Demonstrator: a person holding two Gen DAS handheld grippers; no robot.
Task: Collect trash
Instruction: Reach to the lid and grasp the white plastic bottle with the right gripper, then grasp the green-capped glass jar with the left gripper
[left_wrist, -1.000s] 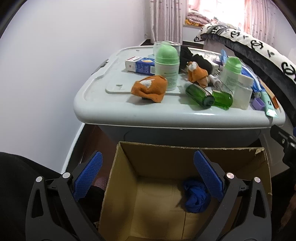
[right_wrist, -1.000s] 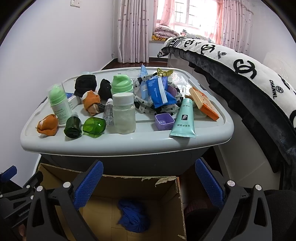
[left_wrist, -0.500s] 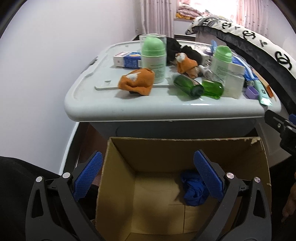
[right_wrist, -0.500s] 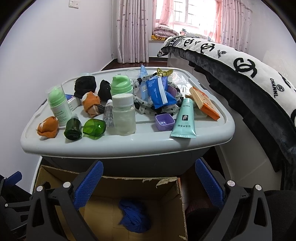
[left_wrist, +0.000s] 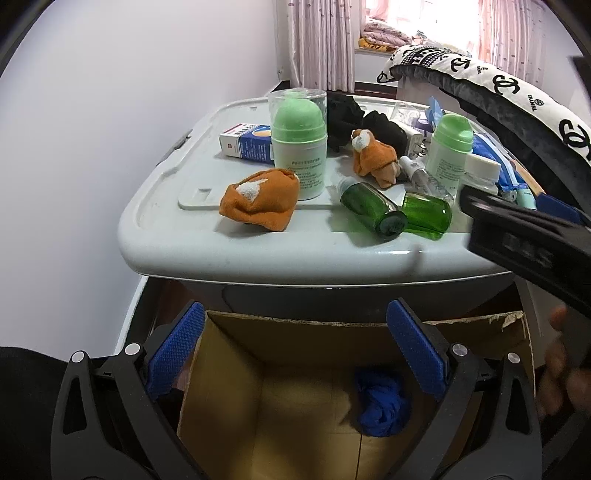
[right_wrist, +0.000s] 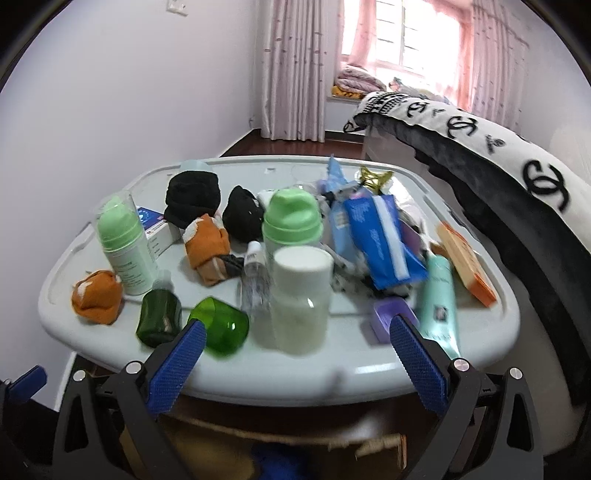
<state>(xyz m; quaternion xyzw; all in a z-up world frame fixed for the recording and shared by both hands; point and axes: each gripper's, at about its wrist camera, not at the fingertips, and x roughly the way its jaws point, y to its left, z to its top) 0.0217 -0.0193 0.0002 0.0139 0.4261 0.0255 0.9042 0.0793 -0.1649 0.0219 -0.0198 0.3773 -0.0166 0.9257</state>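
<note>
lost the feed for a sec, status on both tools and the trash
Left tool open, empty, above brown cardboard box. Right tool open, empty, facing cluttered grey bin lid. Crumpled blue cloth in box. Nothing gripped.

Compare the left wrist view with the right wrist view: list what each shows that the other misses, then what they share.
Only the left wrist view shows the inside of the cardboard box, with a blue cloth wad on its floor, and the right tool's black body crossing in at the right.

Only the right wrist view shows the mint tube, orange box, purple tray and blue wipes pack in full.

Both show the grey bin lid, the orange cloth bundle, the dark green bottle and its own open claw: left claw, right claw.
</note>
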